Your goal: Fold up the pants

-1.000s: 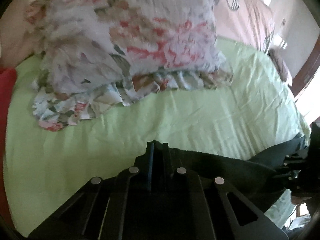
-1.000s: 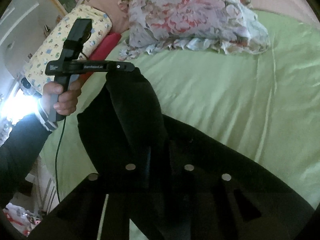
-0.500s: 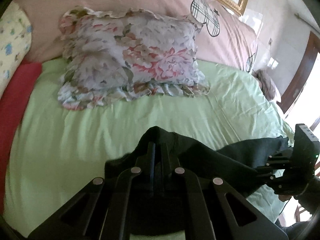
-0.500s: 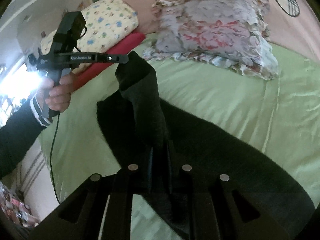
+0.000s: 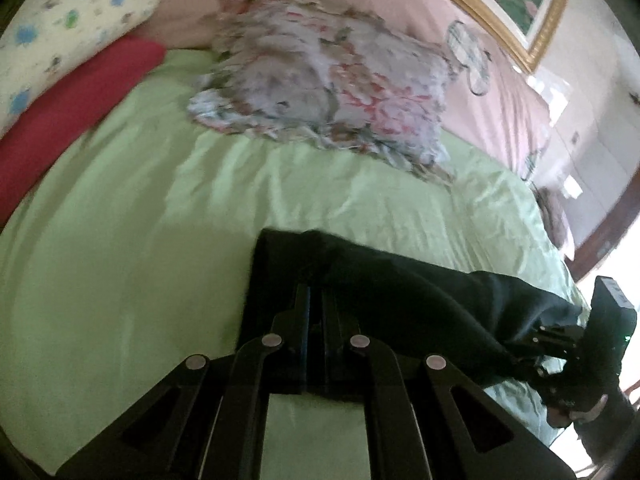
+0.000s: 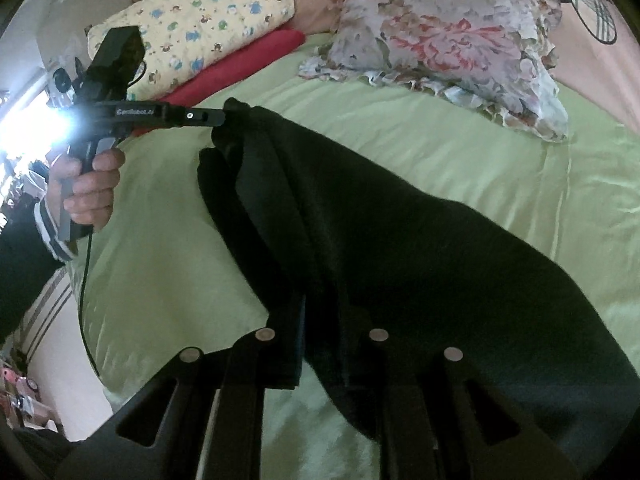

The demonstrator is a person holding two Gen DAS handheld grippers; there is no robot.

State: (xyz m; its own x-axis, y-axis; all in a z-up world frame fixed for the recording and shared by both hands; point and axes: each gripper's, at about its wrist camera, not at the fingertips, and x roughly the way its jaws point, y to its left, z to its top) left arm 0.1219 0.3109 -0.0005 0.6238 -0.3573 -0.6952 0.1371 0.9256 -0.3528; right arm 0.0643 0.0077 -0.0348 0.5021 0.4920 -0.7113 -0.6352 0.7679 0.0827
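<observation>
Left tool (image 6: pixel 230 116) is clenched on one end of the black pants (image 6: pixel 400 240), gripped by a hand (image 6: pixel 86 192) at nine o'clock in the right wrist view, its fingers level and pointing toward three o'clock. Right tool (image 6: pixel 320 320) has the other end of the pants between its fingers, its jaws having just been opening, though cloth still fills the gap. Between the two, the pants hang over the green bed sheet (image 6: pixel 460 128). Beyond, at twelve o'clock, lies a floral pillow (image 6: pixel 440 40).
</observation>
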